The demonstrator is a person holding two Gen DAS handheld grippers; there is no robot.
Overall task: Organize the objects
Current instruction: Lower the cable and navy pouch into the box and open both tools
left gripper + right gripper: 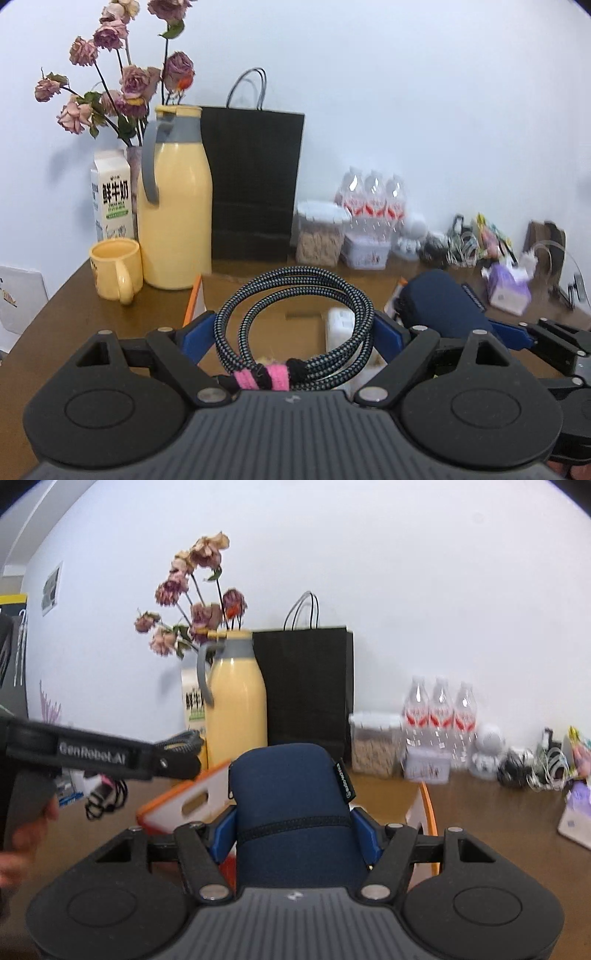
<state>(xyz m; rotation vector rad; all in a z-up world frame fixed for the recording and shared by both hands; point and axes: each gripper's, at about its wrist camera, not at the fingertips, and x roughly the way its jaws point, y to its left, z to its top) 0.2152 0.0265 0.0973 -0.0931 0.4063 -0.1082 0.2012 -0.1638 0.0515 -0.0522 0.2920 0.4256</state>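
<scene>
Brown wooden counter [92, 317] runs back to a white wall, and it's crowded along that far edge. At the left a yellow mug [116, 271] stands just beside a tall yellow jug [175, 218] with a grey handle; a milk carton [112, 195] and a vase of dried roses [133, 162] sit behind them. Next along, a black paper bag [255, 184] stands upright. Then a clear lidded container [320, 234], a small box [365, 251] and three water bottles [373, 197] behind it. Further right, a white figurine [412, 236], a tangle of cables [458, 247] and a purple tissue pack [508, 290]. Nearer, an orange-edged white tray [184, 801] rests on the wood.
</scene>
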